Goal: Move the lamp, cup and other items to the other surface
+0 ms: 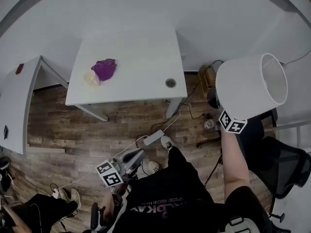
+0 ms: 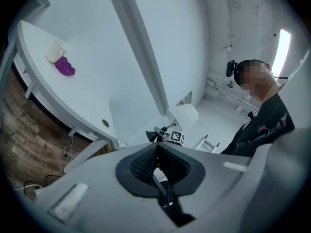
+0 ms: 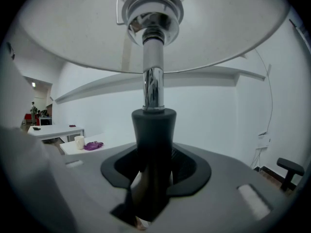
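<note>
Jaws, right gripper (image 3: 154, 176): clamped on the dark tapered neck of the lamp (image 3: 154, 89), with chrome stem and white shade (image 1: 250, 86) beyond them. The lamp is carried in the air, right of the white table (image 1: 141, 47).
Jaws, left gripper (image 2: 158, 166): pressed together, nothing between; held low beside the person's legs.
Cup (image 1: 91, 78): on the table's left part, just beside a purple cloth (image 1: 105, 69).

lamp (image 1: 250, 89): white drum shade, chrome stem, dark tapered neck. Off the ground, tilted, neck clamped in right gripper (image 3: 153, 166). cup (image 1: 91, 78): cream, upright on white table (image 1: 146, 47), right against crumpled purple cloth (image 1: 105, 69).
</note>
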`<state>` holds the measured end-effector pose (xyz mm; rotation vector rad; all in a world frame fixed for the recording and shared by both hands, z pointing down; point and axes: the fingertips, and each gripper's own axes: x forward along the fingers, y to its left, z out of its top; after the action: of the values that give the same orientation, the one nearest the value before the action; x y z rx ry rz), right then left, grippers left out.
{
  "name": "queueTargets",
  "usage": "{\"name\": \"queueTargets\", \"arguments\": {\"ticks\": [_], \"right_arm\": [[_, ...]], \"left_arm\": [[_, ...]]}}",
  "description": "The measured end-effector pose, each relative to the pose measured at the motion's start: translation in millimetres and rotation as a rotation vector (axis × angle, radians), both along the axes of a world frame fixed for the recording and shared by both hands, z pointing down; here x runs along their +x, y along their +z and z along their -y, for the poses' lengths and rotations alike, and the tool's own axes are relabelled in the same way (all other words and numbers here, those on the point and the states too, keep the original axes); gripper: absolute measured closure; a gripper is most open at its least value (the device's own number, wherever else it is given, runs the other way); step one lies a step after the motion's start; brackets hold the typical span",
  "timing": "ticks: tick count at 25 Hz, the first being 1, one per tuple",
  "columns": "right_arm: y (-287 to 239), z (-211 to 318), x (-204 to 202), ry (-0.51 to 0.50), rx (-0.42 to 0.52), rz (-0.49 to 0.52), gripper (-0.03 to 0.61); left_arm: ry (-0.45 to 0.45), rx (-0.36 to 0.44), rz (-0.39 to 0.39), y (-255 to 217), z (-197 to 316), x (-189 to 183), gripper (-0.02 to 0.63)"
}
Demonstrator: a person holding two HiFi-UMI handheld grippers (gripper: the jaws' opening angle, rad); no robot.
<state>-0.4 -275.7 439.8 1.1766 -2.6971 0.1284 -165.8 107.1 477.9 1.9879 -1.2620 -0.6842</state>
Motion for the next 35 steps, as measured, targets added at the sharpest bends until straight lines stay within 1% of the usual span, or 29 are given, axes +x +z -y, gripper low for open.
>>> {"name": "queueTargets", "arguments": {"ticks": [3, 7, 10, 14, 20, 23, 27, 31, 35], "right_arm": [[-2, -7, 33, 0.057, -0.003, 0.001, 0.422], [-7, -11, 81, 0.139, -0.011, -0.007, 0.422], [-13, -6, 112, 0.197, -0.006, -0.007, 0.422], [-19, 5, 144, 0.255, 0.005, 0.017, 0.422], [-21, 29, 187, 0.294, 0.01, 0.052, 0.422], [-22, 49, 206, 0.298, 0.015, 0.065, 0.422], [-17, 74, 243, 0.315, 0.016, 0.069, 0.422], [-4, 96, 290, 0.349, 0.0, 0.072, 0.422], [7, 116, 340, 0.375, -0.013, 0.065, 0.422]], "left_arm": [[0.057, -0.007, -0.009, 6, 2, 13, 0.617], [0.12, 0.016, -0.017, -3, 10, 28, 0.617], [0.145, 0.024, -0.019, -5, 16, 35, 0.617], [0.159, 0.016, -0.024, -2, 29, 42, 0.617], [0.202, 0.015, -0.007, -7, 61, 72, 0.618], [0.22, 0.009, 0.001, -9, 83, 93, 0.617], [0.249, -0.004, 0.014, -8, 112, 123, 0.617], [0.27, -0.021, 0.018, -7, 143, 154, 0.617], [0.305, -0.038, 0.016, -6, 173, 196, 0.617]]}}
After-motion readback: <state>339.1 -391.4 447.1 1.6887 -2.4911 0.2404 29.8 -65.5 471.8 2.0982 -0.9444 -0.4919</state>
